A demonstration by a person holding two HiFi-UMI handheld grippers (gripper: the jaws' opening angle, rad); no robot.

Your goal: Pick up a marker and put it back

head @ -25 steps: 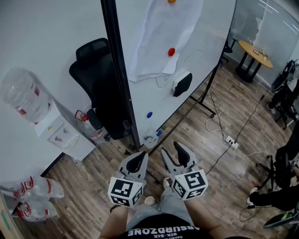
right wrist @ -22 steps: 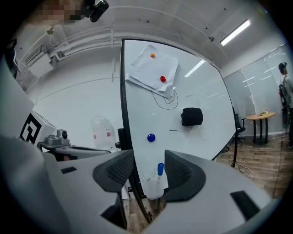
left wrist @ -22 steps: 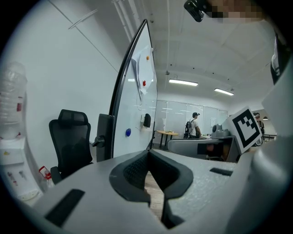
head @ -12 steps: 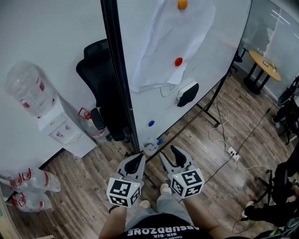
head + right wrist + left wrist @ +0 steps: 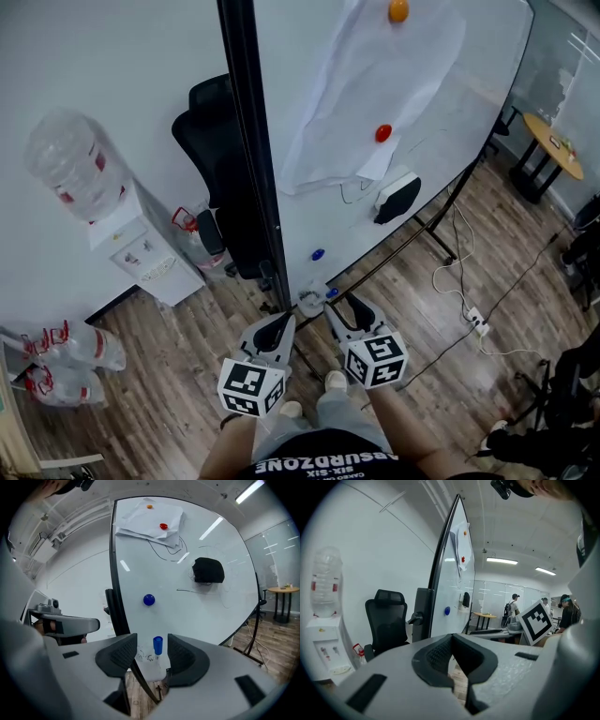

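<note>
A blue-capped marker [image 5: 158, 645] stands upright in a translucent cup [image 5: 151, 666] at the whiteboard's [image 5: 197, 606] lower edge; from the head view the marker [image 5: 331, 292] and cup [image 5: 309, 301] sit just beyond both grippers. My right gripper [image 5: 152, 657] is open, short of the marker, whose cap shows in the gap between the jaws. The right gripper [image 5: 352, 314] is empty. My left gripper [image 5: 457, 670] has its pads closed together with nothing held, aimed past the board's black frame [image 5: 440, 573]. In the head view the left gripper [image 5: 273, 334] hangs beside the right one.
On the board are a black eraser [image 5: 397, 199], blue [image 5: 318, 254], red [image 5: 382, 133] and orange [image 5: 398, 10] magnets, and a paper sheet [image 5: 366, 94]. A black chair [image 5: 220, 187] and water dispenser [image 5: 131, 248] stand left. Cables and a power strip [image 5: 475, 323] lie on the floor at right.
The board, cup and marker have come closer to the grippers and shifted right in the head view. Both grippers keep their jaw states.
</note>
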